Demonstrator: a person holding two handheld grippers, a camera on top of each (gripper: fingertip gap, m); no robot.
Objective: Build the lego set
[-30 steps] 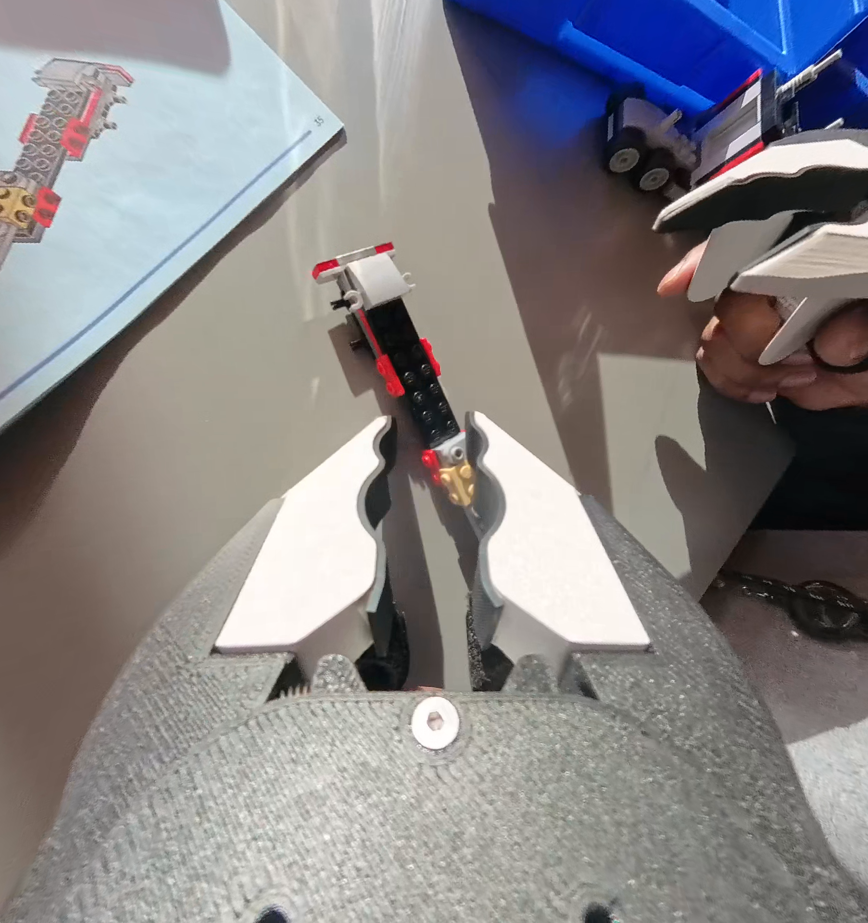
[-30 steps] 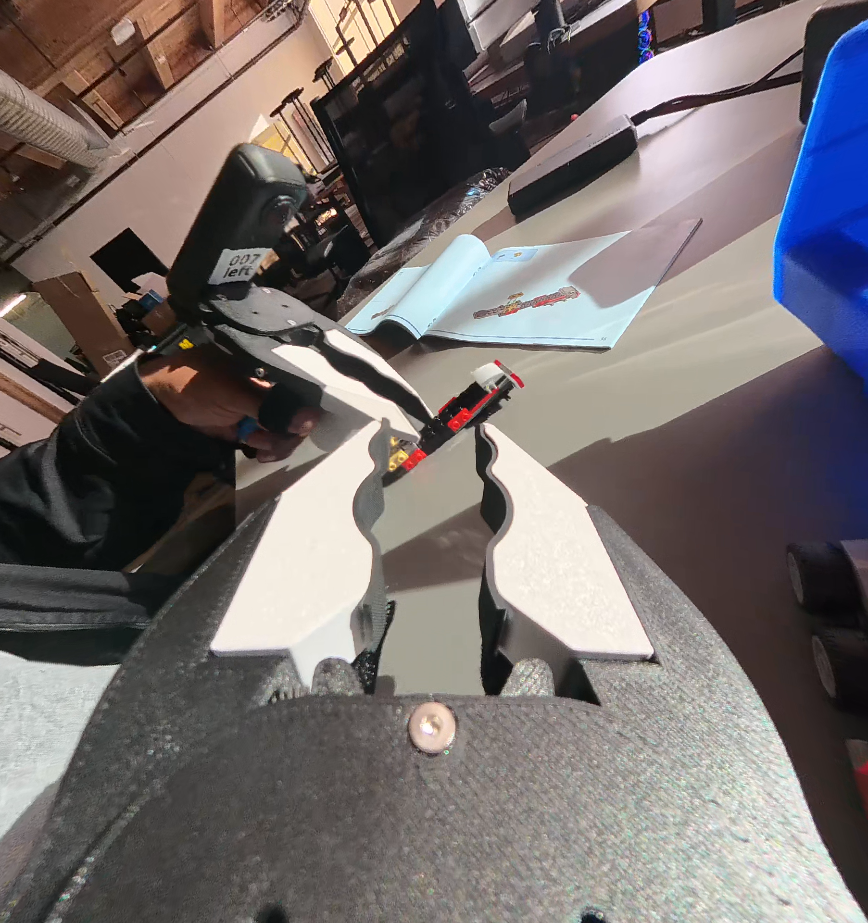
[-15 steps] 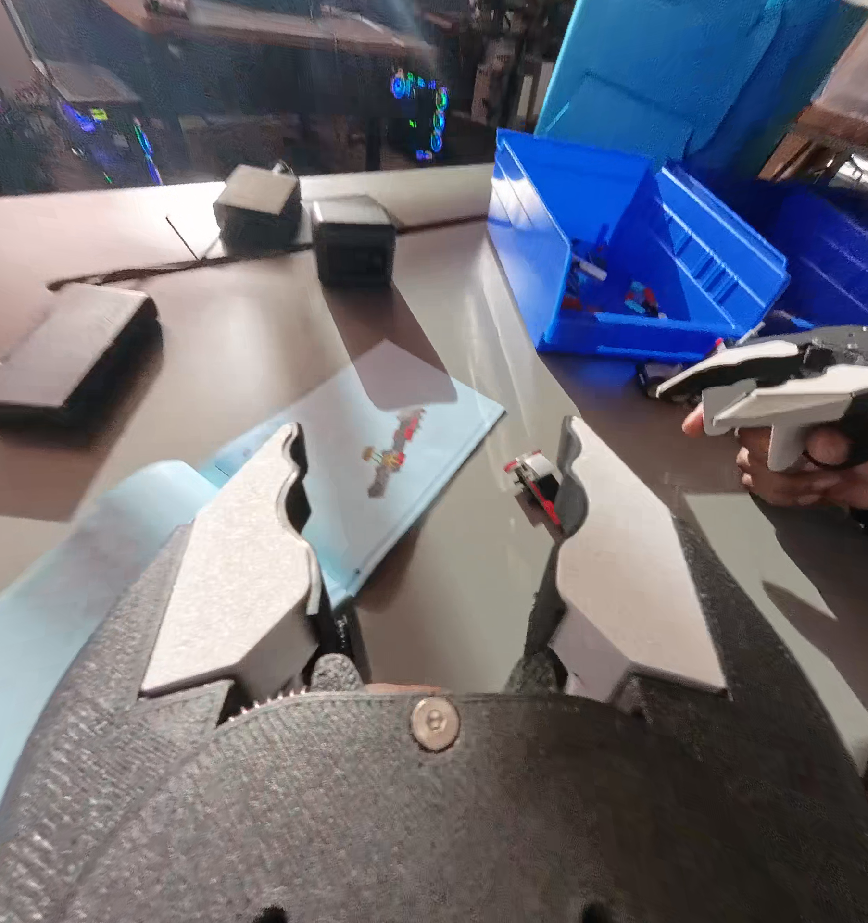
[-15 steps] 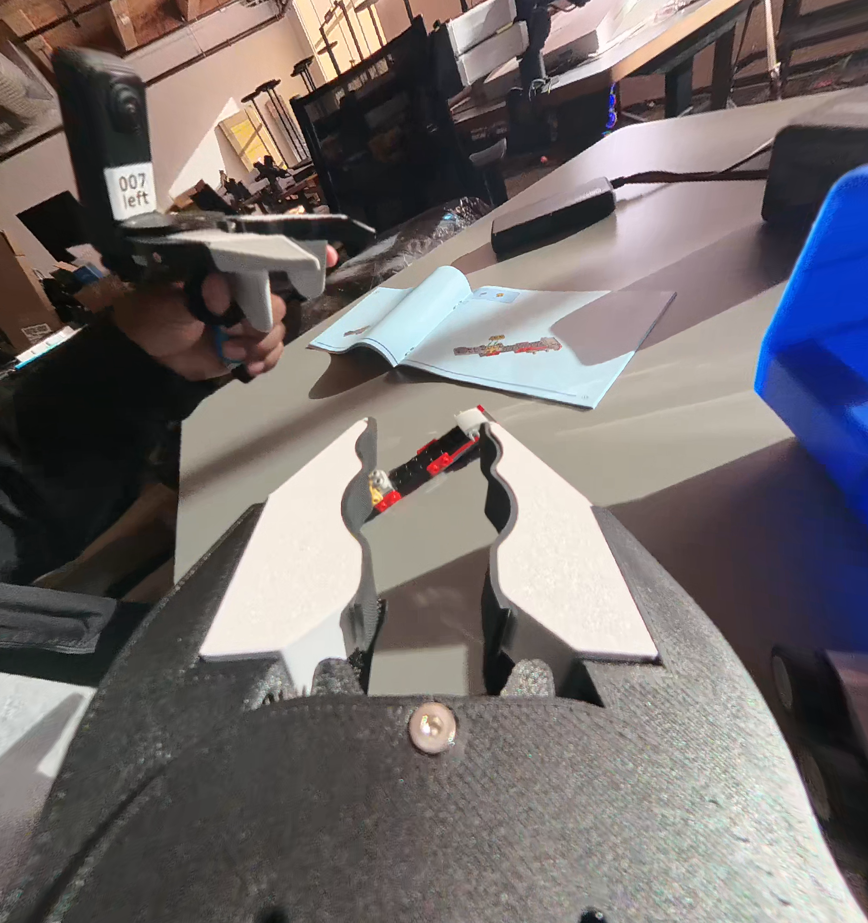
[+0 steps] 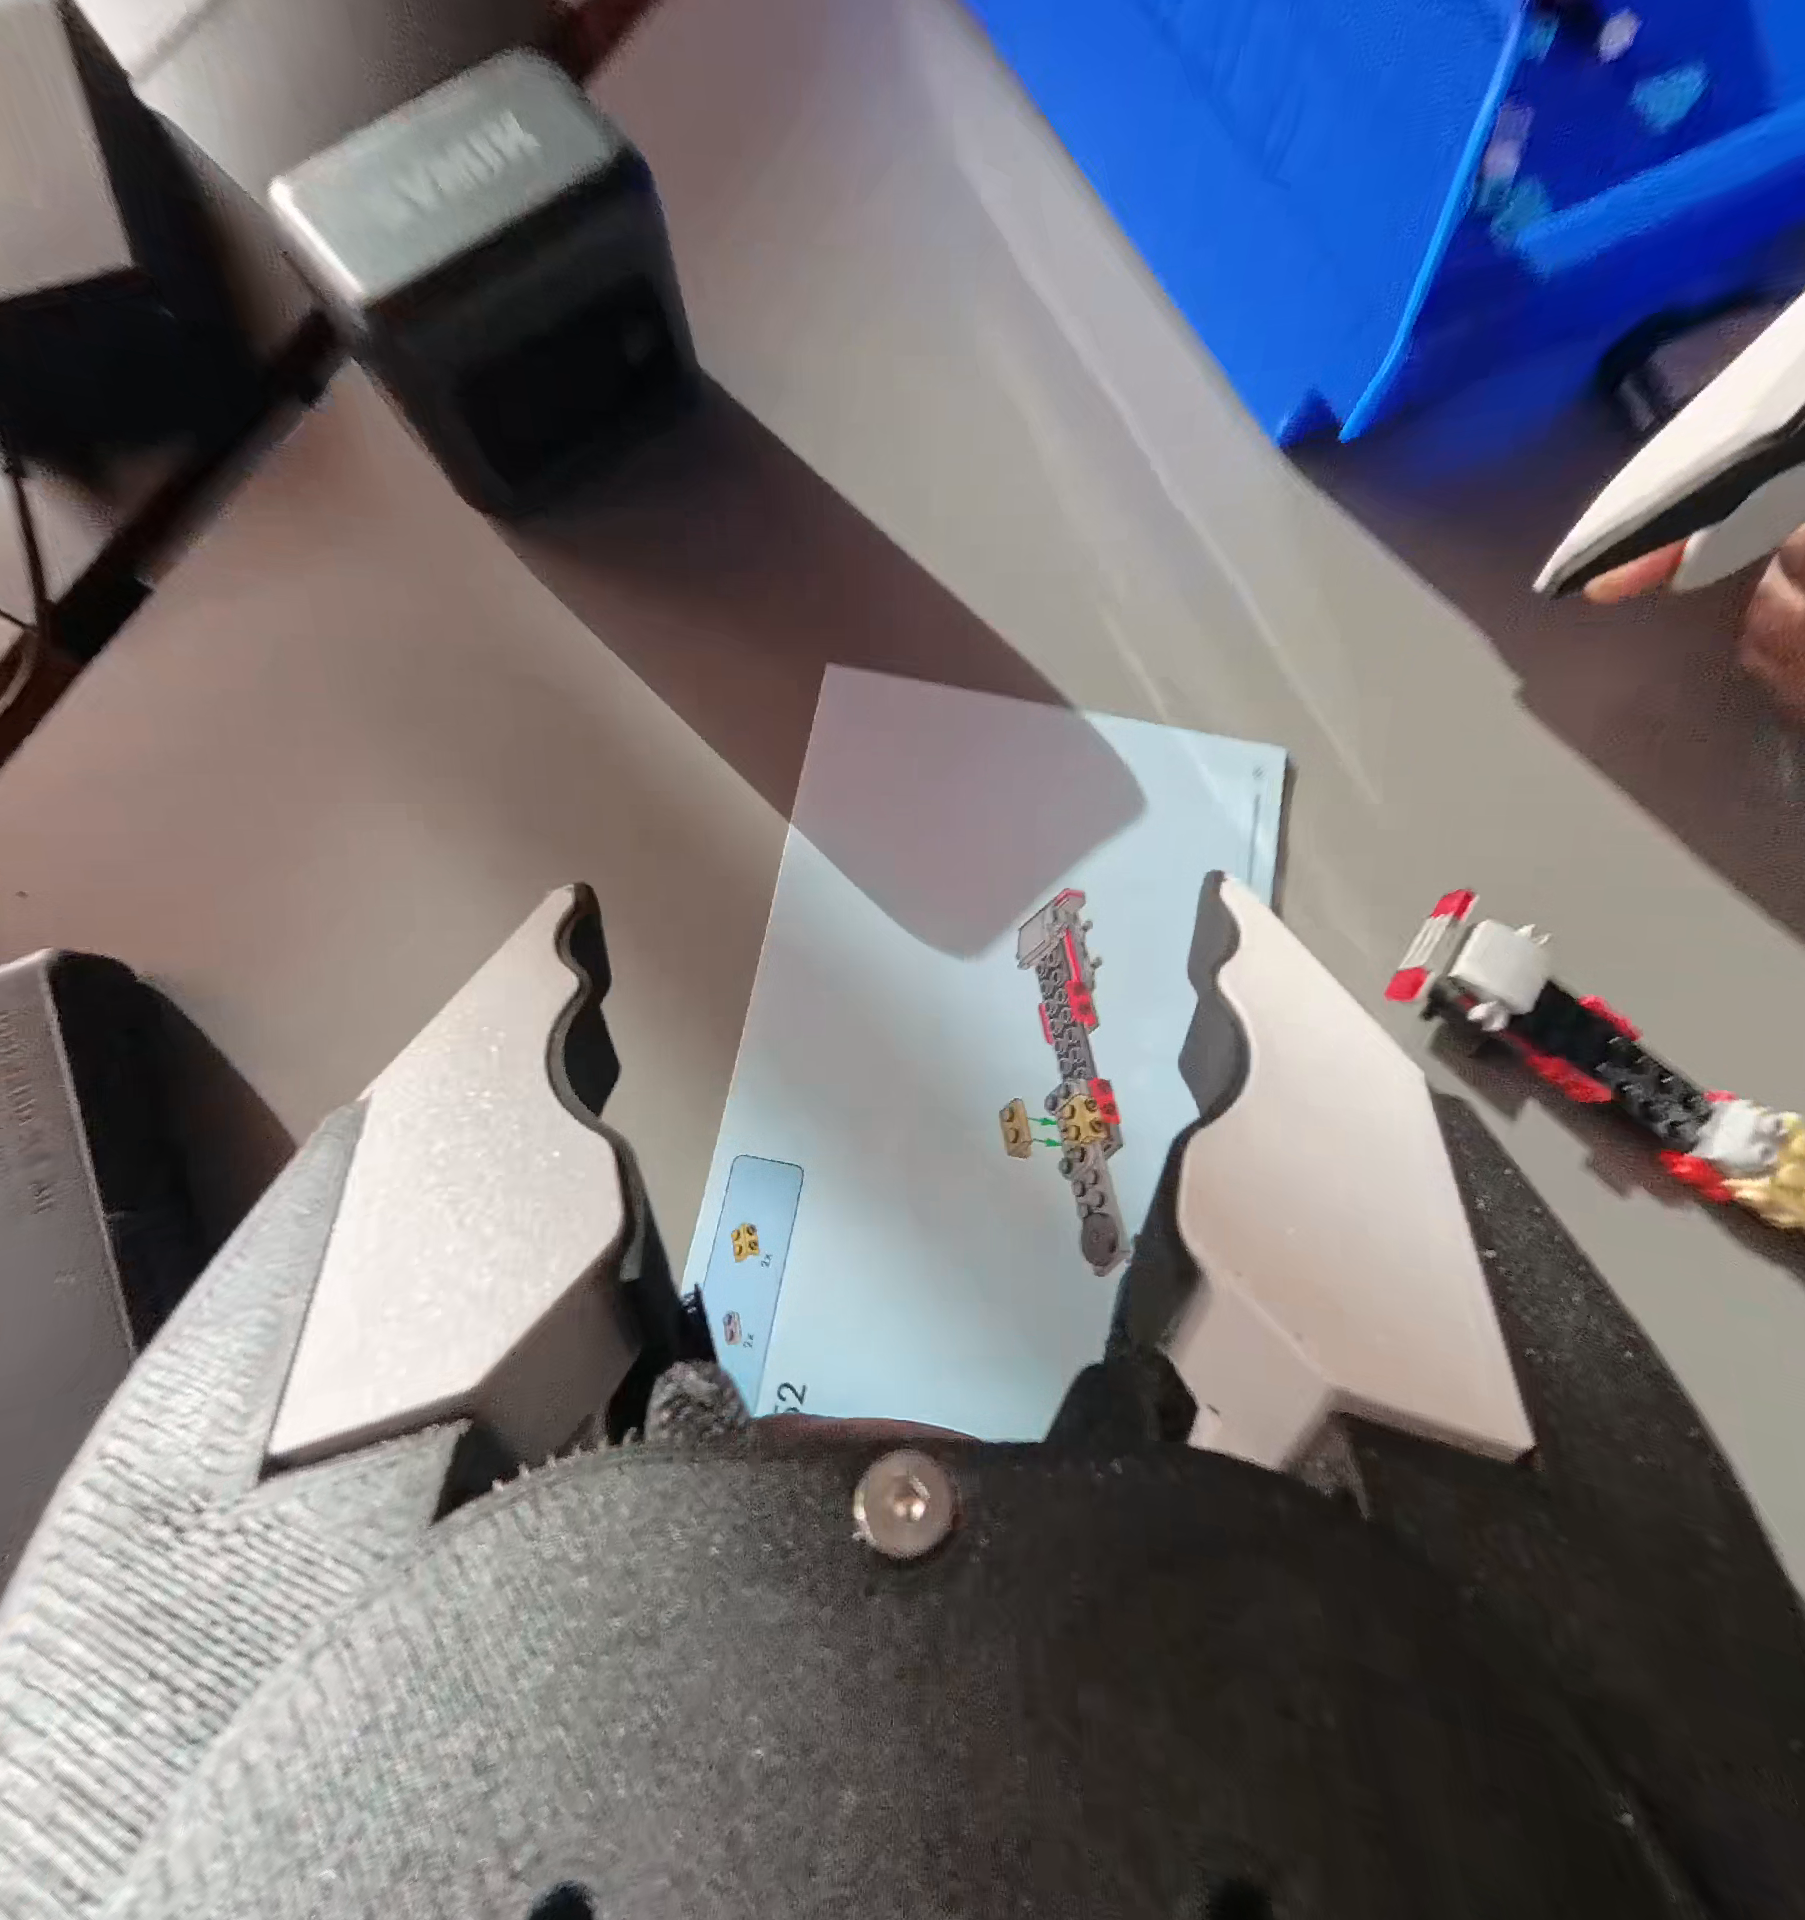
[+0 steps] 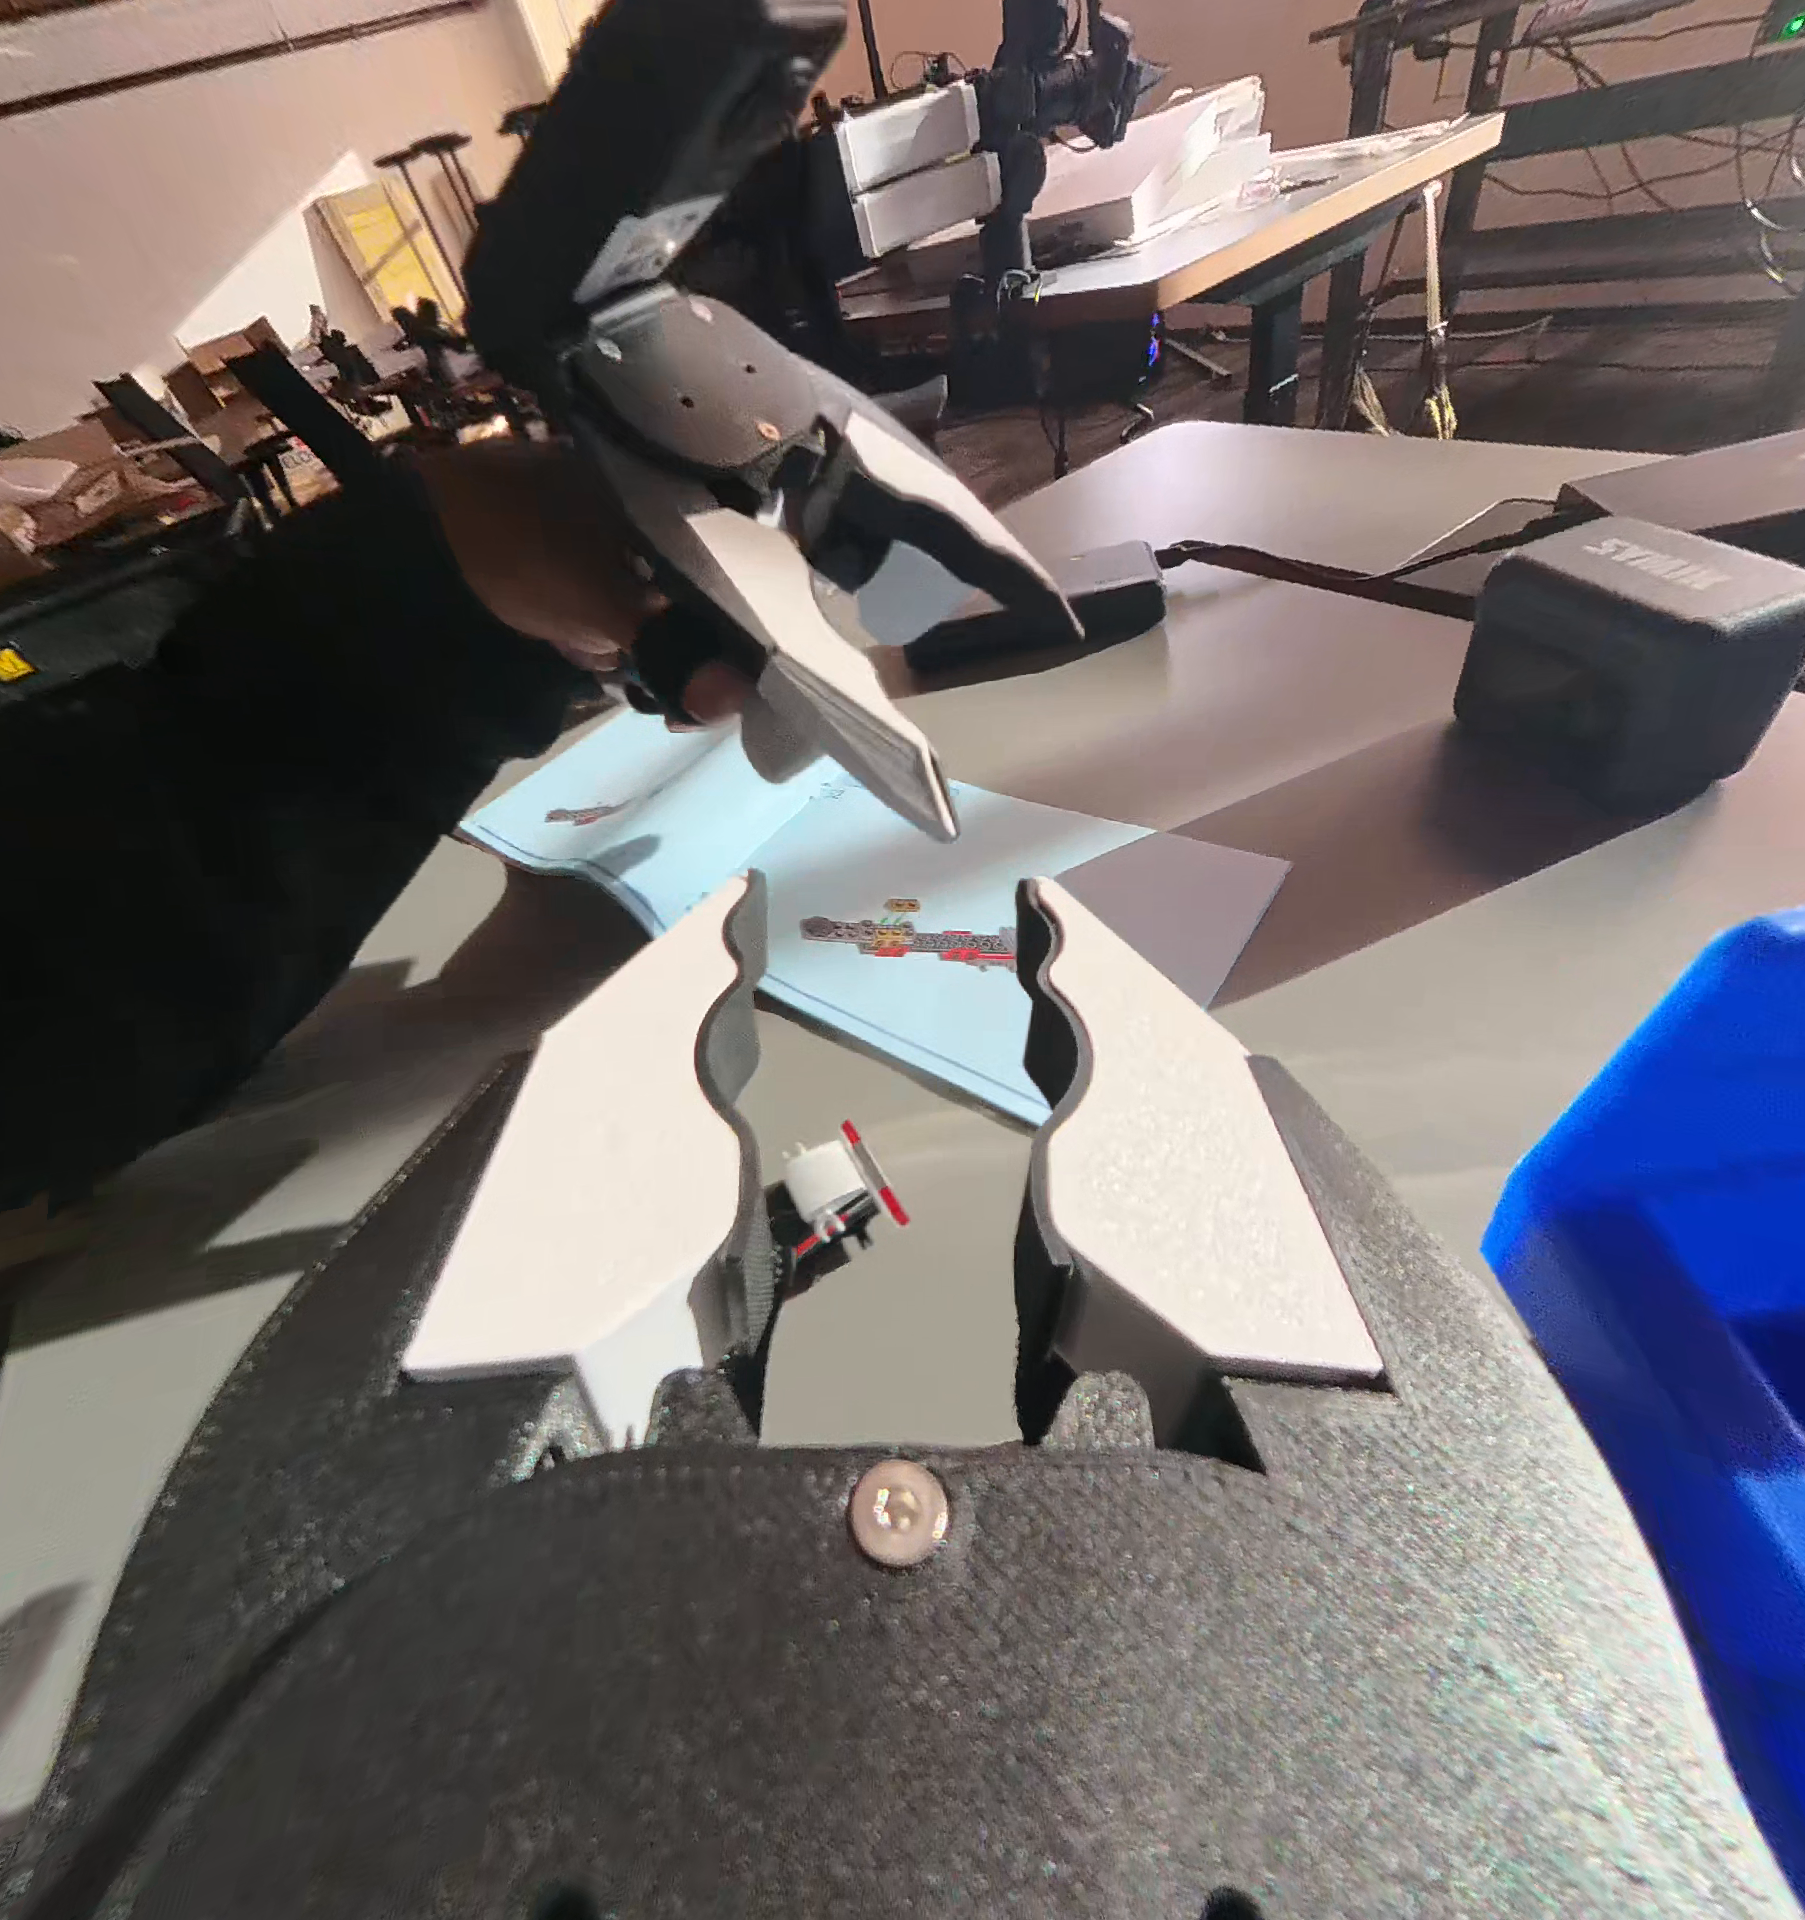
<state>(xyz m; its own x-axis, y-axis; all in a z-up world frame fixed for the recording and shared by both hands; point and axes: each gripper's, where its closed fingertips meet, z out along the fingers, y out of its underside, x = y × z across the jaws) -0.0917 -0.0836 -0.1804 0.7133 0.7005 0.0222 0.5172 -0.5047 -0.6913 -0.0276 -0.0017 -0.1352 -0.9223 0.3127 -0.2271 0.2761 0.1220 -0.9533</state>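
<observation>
Left tongs [image 5: 893, 914] spread wide and empty above the open pale-blue instruction booklet [image 5: 908, 1195] on the grey counter [image 5: 378, 790]. The long black-and-red lego truck chassis [image 5: 1615, 1081] lies just right of the booklet. Right tongs [image 6: 887, 899] gape too, empty over its white end. Blue plastic bin [image 6: 1698, 1247] at right.

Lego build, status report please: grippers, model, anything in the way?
Left gripper open, empty, over the instruction booklet. Right gripper open, empty. Lego model lies flat on the table, untouched. Nothing blocking it.
</observation>
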